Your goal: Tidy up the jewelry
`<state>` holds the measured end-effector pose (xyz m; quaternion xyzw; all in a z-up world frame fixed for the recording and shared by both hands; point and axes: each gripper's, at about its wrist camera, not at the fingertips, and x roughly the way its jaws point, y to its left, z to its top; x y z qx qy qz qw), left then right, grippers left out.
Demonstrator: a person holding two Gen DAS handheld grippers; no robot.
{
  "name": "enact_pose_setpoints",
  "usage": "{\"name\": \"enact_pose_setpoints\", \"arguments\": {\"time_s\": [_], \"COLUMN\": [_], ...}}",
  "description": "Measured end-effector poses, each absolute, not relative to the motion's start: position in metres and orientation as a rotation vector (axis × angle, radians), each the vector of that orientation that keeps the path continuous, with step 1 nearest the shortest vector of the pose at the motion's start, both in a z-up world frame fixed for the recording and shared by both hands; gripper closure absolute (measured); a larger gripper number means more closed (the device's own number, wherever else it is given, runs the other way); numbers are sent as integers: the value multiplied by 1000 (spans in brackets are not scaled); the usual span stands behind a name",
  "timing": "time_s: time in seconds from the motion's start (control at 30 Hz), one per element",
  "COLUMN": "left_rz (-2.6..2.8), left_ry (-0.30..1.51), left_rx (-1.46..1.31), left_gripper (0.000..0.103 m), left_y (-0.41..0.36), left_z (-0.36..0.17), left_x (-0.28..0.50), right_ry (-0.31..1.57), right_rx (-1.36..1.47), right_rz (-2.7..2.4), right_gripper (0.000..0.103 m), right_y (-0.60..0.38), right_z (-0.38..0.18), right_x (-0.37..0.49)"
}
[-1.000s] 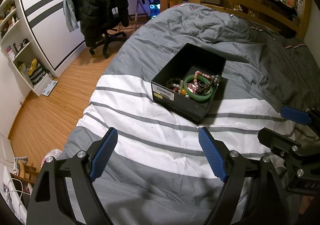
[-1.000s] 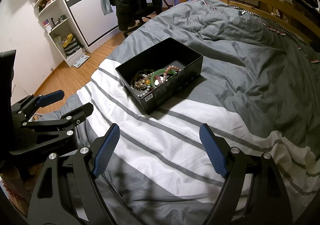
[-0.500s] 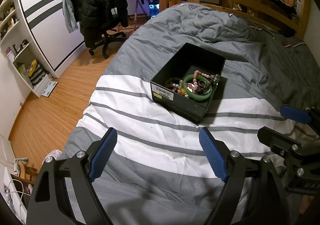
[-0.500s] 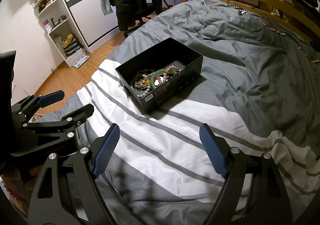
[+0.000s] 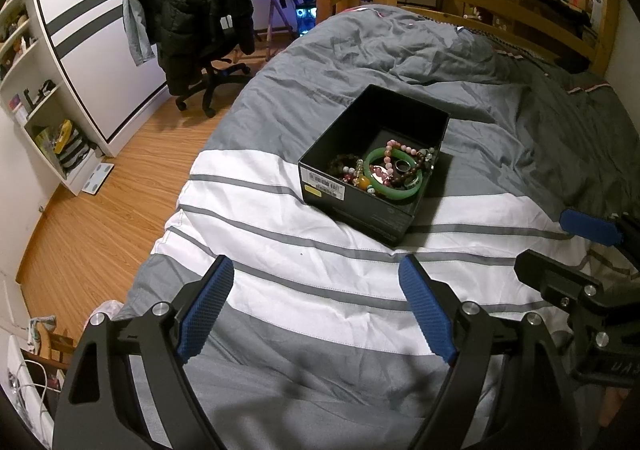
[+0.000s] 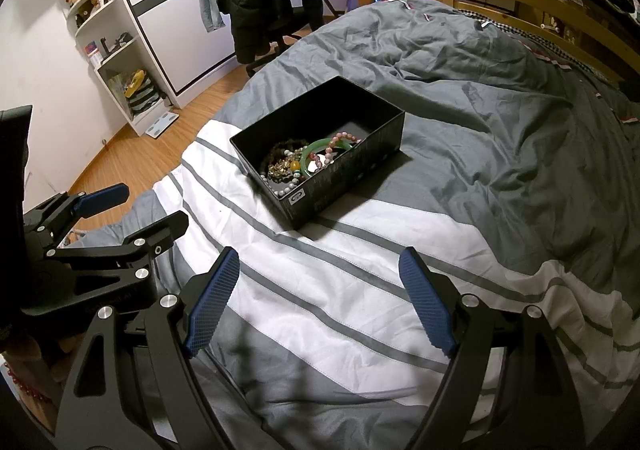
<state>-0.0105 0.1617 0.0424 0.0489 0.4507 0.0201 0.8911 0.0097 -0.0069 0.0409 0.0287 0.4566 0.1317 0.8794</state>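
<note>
Here, black box (image 5: 362,206) of jewelry (image 5: 384,170) lengthwise up the bed (image 5: 312,290); left tool (image 5: 316,306) and right tool (image 6: 320,298) both agape, empty.

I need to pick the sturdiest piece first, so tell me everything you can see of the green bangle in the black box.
The smooth green bangle, glossy and jade-like, is one closed ring lying roughly flat in the open black cardboard box, at its near end. A pink bead bracelet drapes over it, and a small dark ring and other beads sit inside its loop. No gripper touches it.

The labels on the black box (image 5: 362,206) are too small to read.
</note>
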Motion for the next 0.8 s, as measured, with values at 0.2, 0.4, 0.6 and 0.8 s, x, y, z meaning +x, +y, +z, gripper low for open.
{"name": "enact_pose_setpoints", "arguments": {"time_s": [0.2,0.4,0.6,0.8], "left_rz": [41,40,35,23], "left_ry": [936,937,941,948], "left_rx": [101,102,102,101], "left_gripper": [19,19,19,19], "left_y": [161,162,161,162], "left_z": [42,42,39,38], "left_x": [-11,-10,-10,-9], "right_ry": [958,959,961,960], "right_rx": [62,63,65,68], "right_rz": [270,271,270,270], "right_gripper": [22,22,21,20], "right_y": [-7,-7,-7,-7], "right_z": [39,39,39,40], "right_x": [10,10,11,11]}}
